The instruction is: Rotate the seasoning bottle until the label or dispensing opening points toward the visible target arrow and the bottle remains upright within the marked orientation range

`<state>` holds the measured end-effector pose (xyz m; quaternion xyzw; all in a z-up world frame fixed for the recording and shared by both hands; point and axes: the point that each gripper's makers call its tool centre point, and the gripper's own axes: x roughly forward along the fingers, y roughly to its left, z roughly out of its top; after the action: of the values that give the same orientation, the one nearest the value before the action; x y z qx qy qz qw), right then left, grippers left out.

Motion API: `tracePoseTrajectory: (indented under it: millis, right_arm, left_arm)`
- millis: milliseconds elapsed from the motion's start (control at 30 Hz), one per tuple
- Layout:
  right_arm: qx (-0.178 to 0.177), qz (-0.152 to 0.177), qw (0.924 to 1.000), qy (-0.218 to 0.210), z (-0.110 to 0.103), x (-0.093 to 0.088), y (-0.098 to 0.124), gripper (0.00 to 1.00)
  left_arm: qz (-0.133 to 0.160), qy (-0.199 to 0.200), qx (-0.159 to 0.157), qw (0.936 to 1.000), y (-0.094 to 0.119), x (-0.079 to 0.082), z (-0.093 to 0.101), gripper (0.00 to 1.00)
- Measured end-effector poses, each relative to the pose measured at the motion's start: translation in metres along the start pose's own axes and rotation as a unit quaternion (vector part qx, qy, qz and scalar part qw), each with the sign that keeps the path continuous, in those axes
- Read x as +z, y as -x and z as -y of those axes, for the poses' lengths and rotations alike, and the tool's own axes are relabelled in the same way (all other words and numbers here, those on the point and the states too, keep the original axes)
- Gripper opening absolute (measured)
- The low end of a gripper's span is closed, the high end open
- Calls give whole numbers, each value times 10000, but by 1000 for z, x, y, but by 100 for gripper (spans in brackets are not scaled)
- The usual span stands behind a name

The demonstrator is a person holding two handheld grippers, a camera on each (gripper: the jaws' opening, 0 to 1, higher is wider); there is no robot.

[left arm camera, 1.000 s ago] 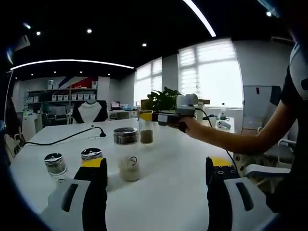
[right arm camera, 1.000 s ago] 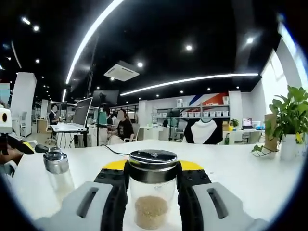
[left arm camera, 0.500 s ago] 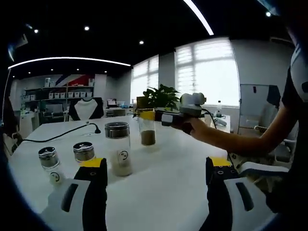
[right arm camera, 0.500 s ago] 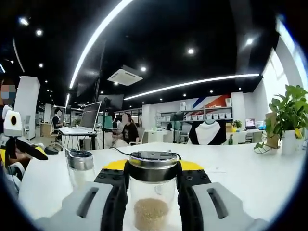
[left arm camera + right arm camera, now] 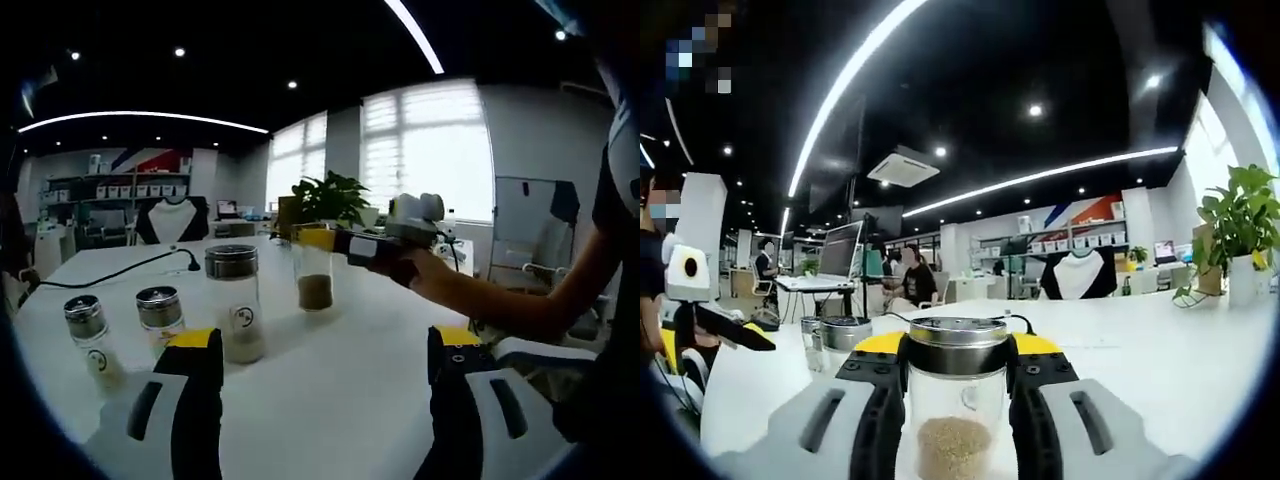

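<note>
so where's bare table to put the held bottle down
Bare table runs between the left gripper and the right gripper, which is shut on the held bottle. It is crowded at the tall jar and two small shakers.

Seasoning bottle (image 5: pixel 956 400): base cut off at 6 o'clock edge, sides hidden behind right gripper (image 5: pixel 956 385) jaws. Label mark (image 5: pixel 966 402) too small to read. Left gripper (image 5: pixel 318 400): jaw bases cut off at 6 o'clock.

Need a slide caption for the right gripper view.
Right gripper clamps an upright seasoning bottle above the white table.
</note>
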<state>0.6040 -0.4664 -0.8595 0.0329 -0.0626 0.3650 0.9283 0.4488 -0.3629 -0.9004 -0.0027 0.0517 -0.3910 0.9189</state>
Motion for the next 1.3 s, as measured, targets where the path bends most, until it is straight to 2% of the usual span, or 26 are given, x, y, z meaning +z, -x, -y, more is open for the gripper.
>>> tracePoseTrajectory:
  millis: [467, 600, 1000, 1067, 1200, 1300]
  right_arm:
    - [235, 31, 9997, -74, -16, 1, 10, 36]
    - [376, 34, 9991, -192, -29, 2, 14, 36]
    - [811, 7, 9966, -126, -65, 4, 17, 36]
    - [866, 25, 9961, -142, -68, 5, 18, 36]
    - [1020, 34, 9946, -170, -79, 8, 19, 36]
    - [1114, 18, 9937, -131, -87, 8, 19, 36]
  left_arm:
    - [-71, -10, -93, 9999, -9, -2, 2, 89]
    - [1, 62, -79, 9999, -10, 0, -2, 90]
    - [-107, -92, -182, 9997, -17, -2, -10, 89]
    - [-97, -111, -230, 9996, -18, -2, -9, 87]
    - [100, -87, -516, 9986, -19, 4, -3, 81]
    - [99, -142, -591, 9981, -21, 5, 0, 79]
